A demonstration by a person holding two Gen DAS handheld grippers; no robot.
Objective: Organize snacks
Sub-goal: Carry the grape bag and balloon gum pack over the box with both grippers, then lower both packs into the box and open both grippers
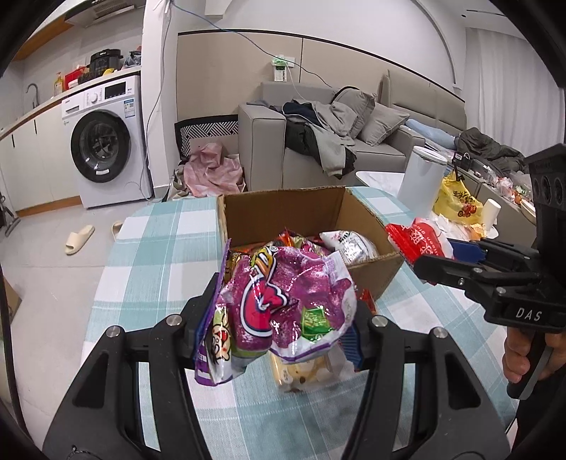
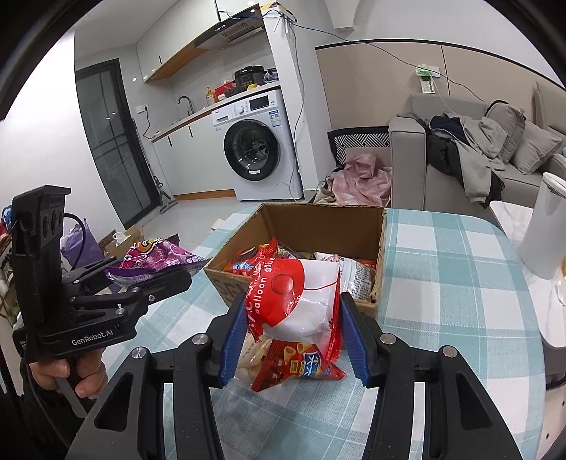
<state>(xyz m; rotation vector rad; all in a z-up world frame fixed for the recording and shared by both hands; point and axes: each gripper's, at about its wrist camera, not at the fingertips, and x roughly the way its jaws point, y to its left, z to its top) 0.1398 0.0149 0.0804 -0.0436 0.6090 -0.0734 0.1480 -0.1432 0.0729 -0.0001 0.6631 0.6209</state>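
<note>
above the checked counter, my left fingers are pinching a shiny purple snack bag, my right fingers a red-and-white packet.

washing machine, grey sofa

The washing machine stands under a counter, and everything else sits around it. On the counter above it rest a black cooker and a yellow bottle, with a tap further left. A range hood hangs above that counter. On the floor in front of the machine lies a pair of beige slippers. To its right, crumpled pink cloth spills from a patterned basket. Further right is a grey sofa piled with clothes, then a white bin and a yellow bag.
</note>
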